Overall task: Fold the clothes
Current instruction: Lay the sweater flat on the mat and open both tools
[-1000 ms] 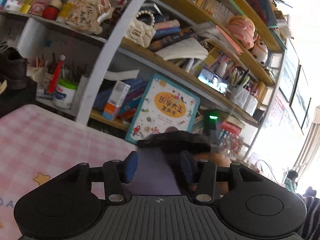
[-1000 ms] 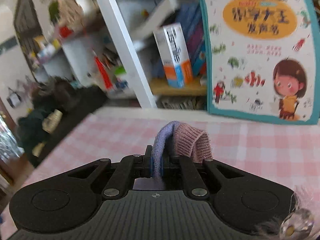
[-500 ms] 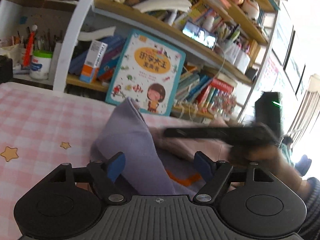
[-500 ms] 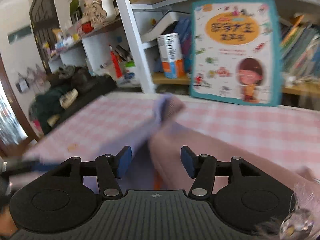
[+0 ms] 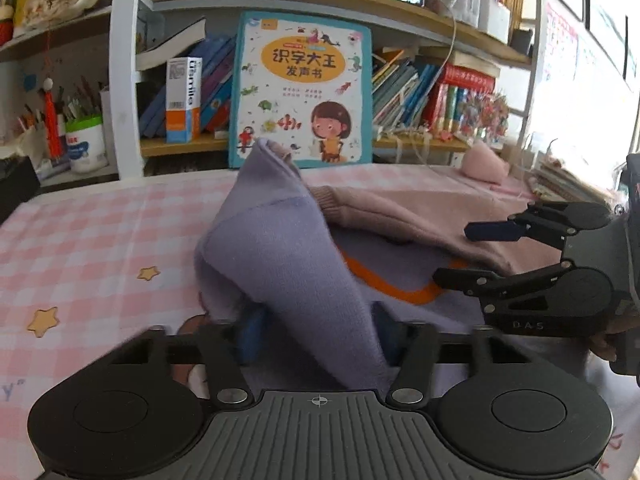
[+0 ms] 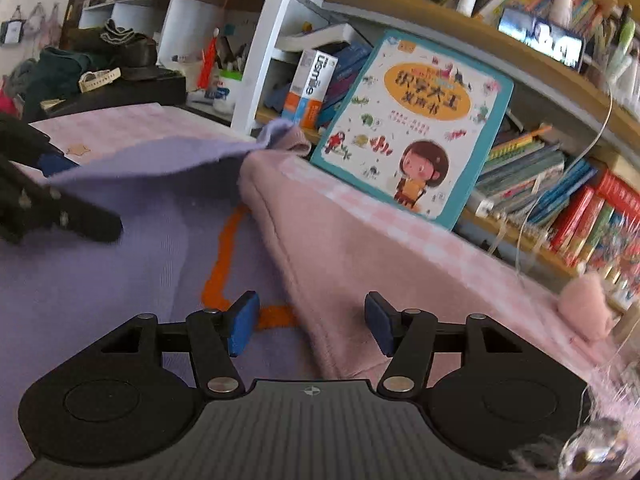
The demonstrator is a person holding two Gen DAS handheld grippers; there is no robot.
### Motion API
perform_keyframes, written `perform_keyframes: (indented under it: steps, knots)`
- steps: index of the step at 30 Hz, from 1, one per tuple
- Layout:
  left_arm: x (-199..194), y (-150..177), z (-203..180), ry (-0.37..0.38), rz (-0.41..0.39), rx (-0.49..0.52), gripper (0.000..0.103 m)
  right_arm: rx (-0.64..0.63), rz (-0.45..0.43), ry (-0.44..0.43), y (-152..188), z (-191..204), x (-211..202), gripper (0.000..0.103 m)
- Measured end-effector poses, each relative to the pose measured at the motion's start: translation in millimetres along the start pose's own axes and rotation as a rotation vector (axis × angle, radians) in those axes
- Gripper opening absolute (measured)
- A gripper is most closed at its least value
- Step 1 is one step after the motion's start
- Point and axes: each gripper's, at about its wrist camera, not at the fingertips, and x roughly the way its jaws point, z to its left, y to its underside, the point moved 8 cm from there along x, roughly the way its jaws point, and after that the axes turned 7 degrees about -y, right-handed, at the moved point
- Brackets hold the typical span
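Observation:
A purple and pink sweater (image 5: 280,248) with an orange line on it lies on the pink checked table (image 5: 80,232). One purple fold stands up in a peak and drapes between the fingers of my left gripper (image 5: 320,340), whose jaws are wide apart around the cloth. My right gripper (image 6: 308,328) is open and empty, low over the seam where purple meets pink (image 6: 280,248). It also shows in the left wrist view (image 5: 472,256) at the right. The pink sleeve cuff (image 6: 584,300) lies at the far right.
A bookshelf runs along the table's far edge, with a large children's book (image 5: 300,92) leaning against it and a white upright post (image 5: 124,72). Pen pots (image 5: 84,140) stand at the left. A dark bag (image 6: 120,52) sits on a black box beyond the table's left end.
Both grippers were shut on the sweater's raised end a second ago. Both opened, the cloth dropped onto the table, and both grippers came down lower over it.

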Motion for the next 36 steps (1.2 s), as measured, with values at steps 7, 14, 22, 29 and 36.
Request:
perform_keyframes:
  steps: [7, 14, 22, 29, 36]
  knots:
    - [-14, -26, 42, -0.072, -0.072, -0.079, 0.007, 0.069, 0.046, -0.024, 3, -10, 8, 0.077]
    - [-9, -65, 106, -0.302, -0.156, -0.054, 0.007, 0.058, 0.05, 0.003, 3, -9, 7, 0.082]
    - [28, -83, 133, -0.486, -0.155, 0.103, 0.007, 0.052, 0.055, 0.023, 3, -9, 6, 0.084]
    - [34, -91, 118, -0.54, -0.204, 0.193, 0.011, 0.063, 0.062, 0.032, 3, -12, 6, 0.084]
    - [33, -87, 149, -0.589, -0.155, 0.08, 0.019, 0.062, 0.063, 0.045, 4, -13, 6, 0.084]
